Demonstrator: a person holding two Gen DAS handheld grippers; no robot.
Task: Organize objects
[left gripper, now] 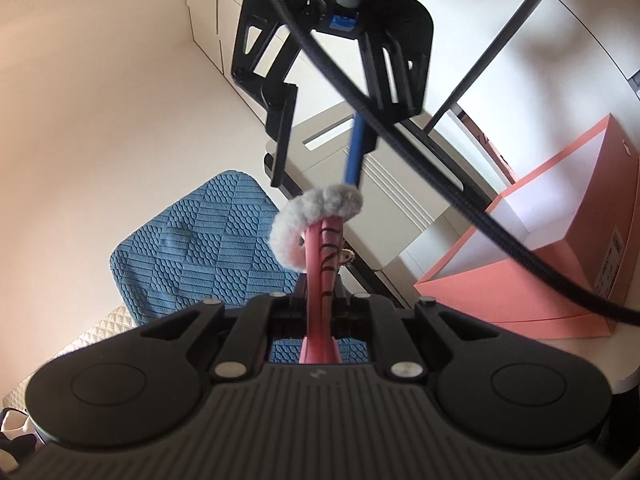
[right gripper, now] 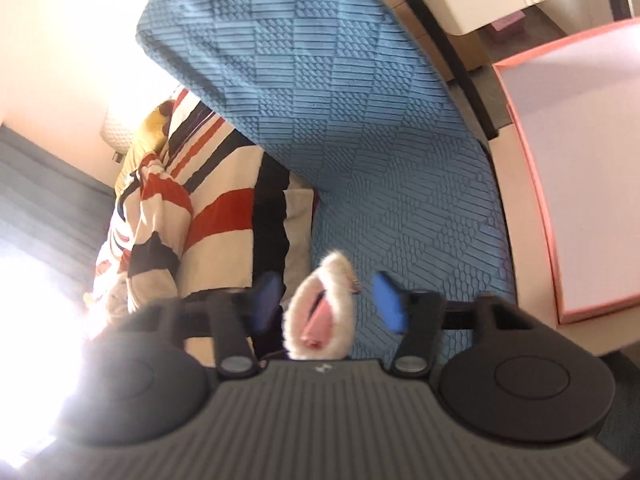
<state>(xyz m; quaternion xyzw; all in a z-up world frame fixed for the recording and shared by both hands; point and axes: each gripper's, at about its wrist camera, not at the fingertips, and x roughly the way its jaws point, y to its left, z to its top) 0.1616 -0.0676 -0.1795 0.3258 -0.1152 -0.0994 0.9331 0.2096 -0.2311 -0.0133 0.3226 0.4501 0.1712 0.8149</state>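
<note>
My left gripper (left gripper: 322, 300) is shut on a pink item with black markings and a fluffy grey-white trim (left gripper: 316, 220), which it holds up in the air. My right gripper (left gripper: 320, 160) shows above it in the left wrist view, its jaws open, one blue-padded finger (left gripper: 356, 152) touching the trim. In the right wrist view the open right gripper (right gripper: 326, 300) has the fluffy pink item (right gripper: 320, 312) between its blue pads (right gripper: 388, 300), which stand apart from it. A pink open box (left gripper: 552, 248) sits at right on the desk; it also shows in the right wrist view (right gripper: 580, 168).
A blue textured chair cushion (right gripper: 340, 112) lies below the grippers. A striped red, white and navy garment (right gripper: 192, 208) hangs at left. A white drawer unit (left gripper: 384, 184) and black desk frame stand behind. A black cable (left gripper: 440, 184) crosses the left wrist view.
</note>
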